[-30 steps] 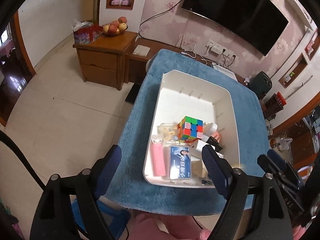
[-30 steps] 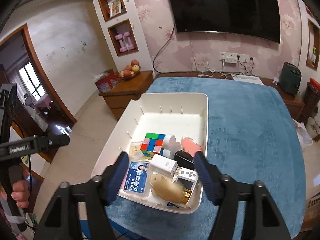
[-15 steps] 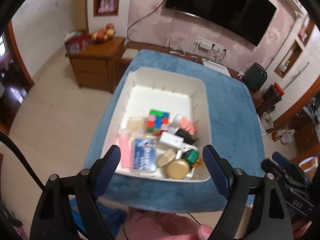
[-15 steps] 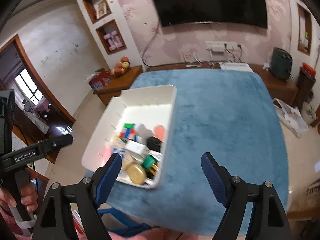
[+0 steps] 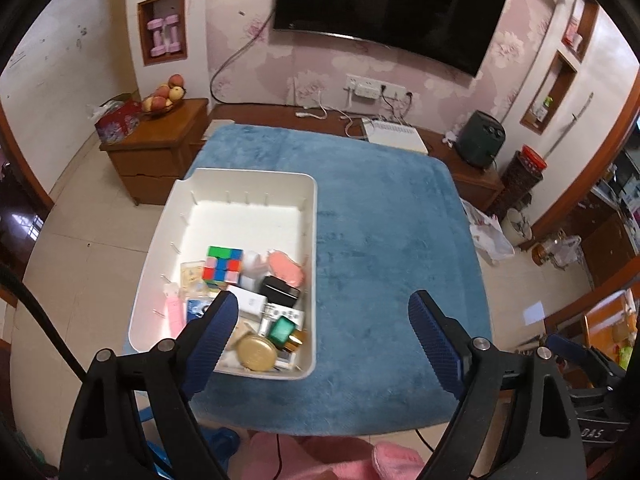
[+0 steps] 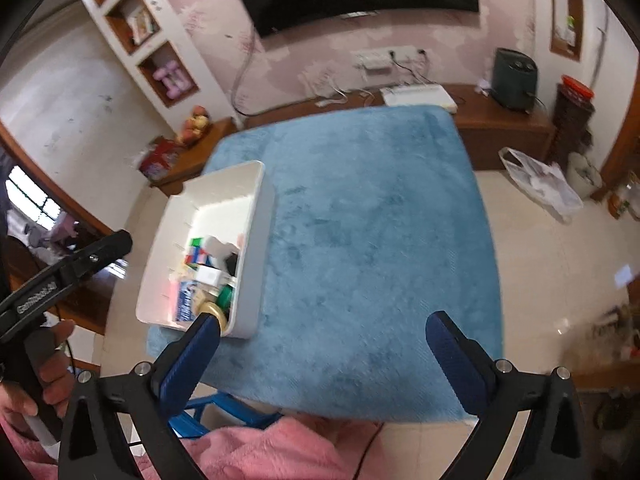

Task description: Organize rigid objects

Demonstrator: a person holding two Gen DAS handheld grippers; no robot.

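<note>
A white bin (image 5: 256, 184) sits on the left part of a blue table mat (image 5: 392, 240). Its near half holds several small things: a colour cube (image 5: 223, 264), a pink piece (image 5: 285, 268), a black charger (image 5: 279, 290), a gold round tin (image 5: 257, 353), a green block (image 5: 282, 329). The bin also shows in the right wrist view (image 6: 252, 240), at left. My left gripper (image 5: 322, 316) is open and empty, above the mat's near edge right of the bin. My right gripper (image 6: 324, 340) is open and empty over the mat's near edge.
Wooden cabinets (image 5: 156, 152) with a fruit bowl (image 5: 162, 96) stand beyond the table at left. A TV (image 5: 388, 4) hangs on the far wall above a low bench with cables. A plastic bag (image 6: 540, 184) lies on the floor at right.
Both grippers have pulled back and swung right, away from the bin. The bin now sits to the left in both views. The bin's contents have not moved.
</note>
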